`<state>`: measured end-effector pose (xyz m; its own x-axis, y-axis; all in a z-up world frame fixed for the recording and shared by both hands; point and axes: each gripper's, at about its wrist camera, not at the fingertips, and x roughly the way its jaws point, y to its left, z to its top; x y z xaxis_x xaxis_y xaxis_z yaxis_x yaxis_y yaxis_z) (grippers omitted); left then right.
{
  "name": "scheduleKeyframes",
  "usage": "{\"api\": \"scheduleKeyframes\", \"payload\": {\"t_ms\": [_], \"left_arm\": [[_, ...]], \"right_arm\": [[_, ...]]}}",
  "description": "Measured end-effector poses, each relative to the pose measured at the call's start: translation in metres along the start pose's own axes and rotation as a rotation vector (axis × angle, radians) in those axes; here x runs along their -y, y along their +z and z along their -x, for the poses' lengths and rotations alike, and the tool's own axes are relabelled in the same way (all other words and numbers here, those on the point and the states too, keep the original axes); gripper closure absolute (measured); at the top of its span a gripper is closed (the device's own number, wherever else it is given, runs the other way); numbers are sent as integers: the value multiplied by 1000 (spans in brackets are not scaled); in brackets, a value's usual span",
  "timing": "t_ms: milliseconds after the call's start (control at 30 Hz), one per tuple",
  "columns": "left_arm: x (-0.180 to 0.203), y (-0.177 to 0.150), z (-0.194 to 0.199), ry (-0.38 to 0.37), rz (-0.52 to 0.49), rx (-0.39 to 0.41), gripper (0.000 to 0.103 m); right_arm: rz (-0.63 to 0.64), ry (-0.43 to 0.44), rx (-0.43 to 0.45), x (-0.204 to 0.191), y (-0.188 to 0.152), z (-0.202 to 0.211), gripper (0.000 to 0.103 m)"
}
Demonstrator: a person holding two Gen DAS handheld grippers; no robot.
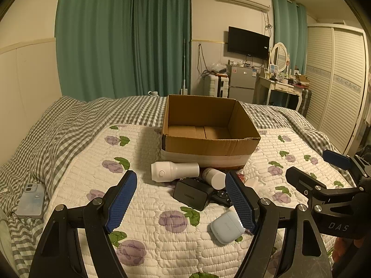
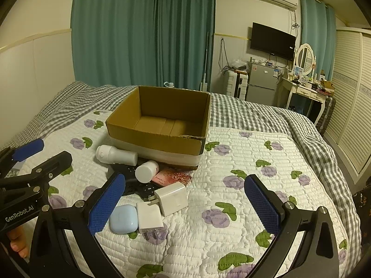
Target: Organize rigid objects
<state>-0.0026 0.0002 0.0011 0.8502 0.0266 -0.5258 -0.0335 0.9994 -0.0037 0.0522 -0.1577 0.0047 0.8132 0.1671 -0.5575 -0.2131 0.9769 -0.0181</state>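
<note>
Looking over the bed, we see both pairs of tongs held apart and empty: the left tongs (image 1: 180, 202) hang above the black charger (image 1: 193, 197), and the right tongs (image 2: 185, 205) frame the two white plugs (image 2: 170, 198). Nothing is in the cardboard box (image 2: 162, 113) yet, so we judge the sorting has not begun. The main risk, as we read it, is the crowding. The white bottle (image 1: 214, 177) lies on its side against the remote (image 1: 221, 195) and just beside the charger, so a careless close on one could nudge the others, and the round bottle would likely roll on the soft quilt (image 2: 231, 162). The white flashlight (image 1: 174, 171) also lies on its side, touching the box's front wall; it may roll or slip from the pads if gripped off-centre. The smooth, rounded blue earbud case (image 2: 123, 219) sits partly under the right tongs' left finger in the right view, touching one plug, and could squirt out of a pinch. The quilt gives under pressure, so pressing down may sink things rather than pin them. The pink packet (image 2: 172, 177) lies flat and part-covered by the bottle, hard to get under. A phone (image 1: 32, 200) rests well apart at the bed's left edge, on the checked cover.
</note>
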Motion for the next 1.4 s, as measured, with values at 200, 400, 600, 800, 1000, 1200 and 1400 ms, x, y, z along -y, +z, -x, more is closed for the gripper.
{"api": "scheduleKeyframes", "payload": {"t_ms": [200,400,600,800,1000,1200,1400], "left_arm": [[0,0,0,0,0,0,22],[0,0,0,-1,0,0,22],[0,0,0,-1,-1,-1,22],[-1,1,2,-2,11,18,22],[1,1,2,-6,10,29,22],[4,0,-1,4,1,23,22],[8,-2,-7,8,-11,13,22]], "right_arm": [[-1,0,1,0,-1,0,0],[1,0,0,0,0,0,0],[1,-1,0,0,-2,0,0],[1,-7,6,2,-3,0,0],[11,-18,16,7,0,1,0],[-7,-19,14,14,2,-2,0],[2,-17,6,16,-1,-8,0]]}}
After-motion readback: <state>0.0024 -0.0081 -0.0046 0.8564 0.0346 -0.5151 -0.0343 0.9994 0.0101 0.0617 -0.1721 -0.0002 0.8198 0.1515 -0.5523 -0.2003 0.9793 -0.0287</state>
